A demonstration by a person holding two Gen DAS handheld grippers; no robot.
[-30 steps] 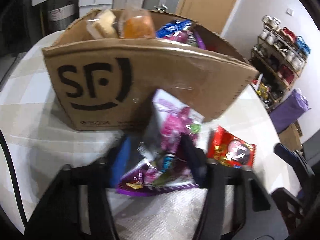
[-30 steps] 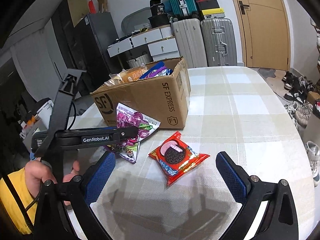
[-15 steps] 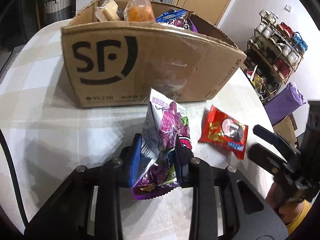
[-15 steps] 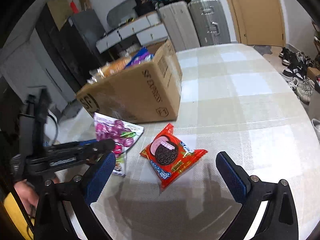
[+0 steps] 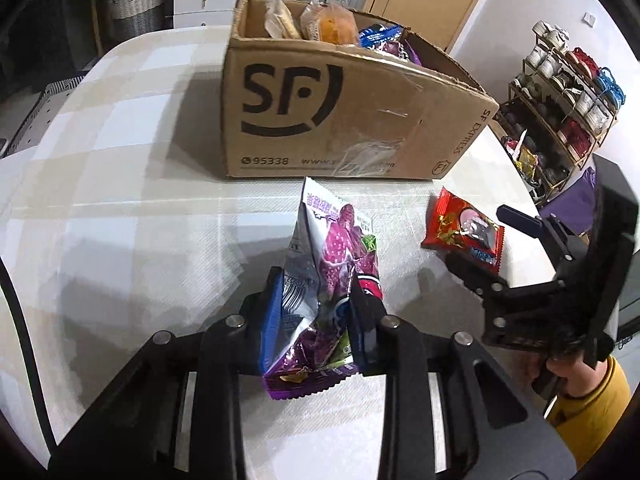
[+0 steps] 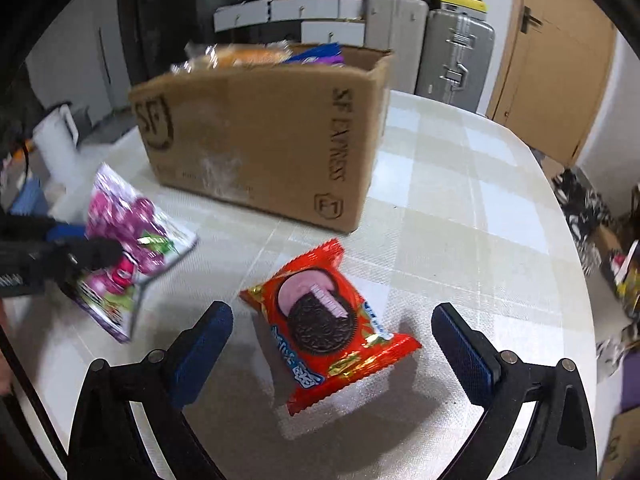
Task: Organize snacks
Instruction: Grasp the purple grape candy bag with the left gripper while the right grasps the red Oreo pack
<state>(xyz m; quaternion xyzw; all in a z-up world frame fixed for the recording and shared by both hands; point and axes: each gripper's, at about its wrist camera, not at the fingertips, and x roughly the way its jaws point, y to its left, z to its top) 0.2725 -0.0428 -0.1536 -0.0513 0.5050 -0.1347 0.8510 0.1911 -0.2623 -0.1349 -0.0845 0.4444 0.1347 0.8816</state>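
My left gripper (image 5: pixel 316 292) is shut on a purple grape snack bag (image 5: pixel 334 260) and holds it off the table in front of the cardboard box (image 5: pixel 340 112). The box holds several snacks. The bag also shows at the left of the right wrist view (image 6: pixel 128 248), pinched by the left gripper (image 6: pixel 90 254). A red Oreo packet (image 6: pixel 332 328) lies flat on the table between the open fingers of my right gripper (image 6: pixel 332 328). The packet (image 5: pixel 464 236) and right gripper (image 5: pixel 480 240) also show in the left wrist view.
The box (image 6: pixel 272 136) stands on a round table with a pale checked cloth (image 6: pixel 460 200). Suitcases (image 6: pixel 456 56) and drawers stand behind. A shoe rack (image 5: pixel 560 92) stands beyond the table's right edge.
My left gripper has pulled back from the box with the purple bag. My right gripper has moved down and forward so its open fingers now flank the red packet.
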